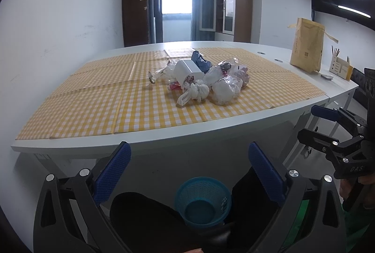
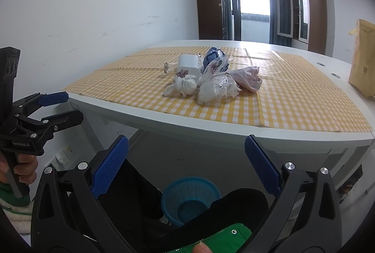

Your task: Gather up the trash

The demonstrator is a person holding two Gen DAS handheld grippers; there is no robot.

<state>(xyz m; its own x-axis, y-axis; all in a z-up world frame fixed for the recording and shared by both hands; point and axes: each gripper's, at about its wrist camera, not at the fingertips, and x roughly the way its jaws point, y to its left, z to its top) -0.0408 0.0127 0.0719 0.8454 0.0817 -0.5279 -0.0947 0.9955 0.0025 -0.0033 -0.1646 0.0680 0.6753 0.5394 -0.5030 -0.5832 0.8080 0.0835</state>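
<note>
1. The counter [image 1: 211,126] fills the view, its yellow checked cloth [image 1: 93,98] running to the near edge.
2. The trash pile [image 1: 201,79] sits mid-cloth, at about 12 o'clock from both grippers and well apart from them: knotted white bags [image 1: 196,90], a white cup [image 1: 187,70] on its side, a blue wrapper [image 1: 199,61], a pinkish bag [image 2: 248,77].
3. A brown paper bag [image 1: 307,44] stands at 2 o'clock, off the cloth.
4. The blue basket [image 1: 202,201] sits on the floor below the counter edge, at 6 o'clock between our knees.
5. Our left gripper [image 1: 189,164] is released, blue pads spread wide, holding nothing; the right gripper [image 2: 186,157] is likewise spread and empty. Both are held low, in front of the counter edge, pointing level at the pile.
6. Risks, as we judge them: the slack bags could slip from a shallow pinch, the cup could roll away if nudged, and a drop from counter height could miss the basket's narrow mouth.
</note>
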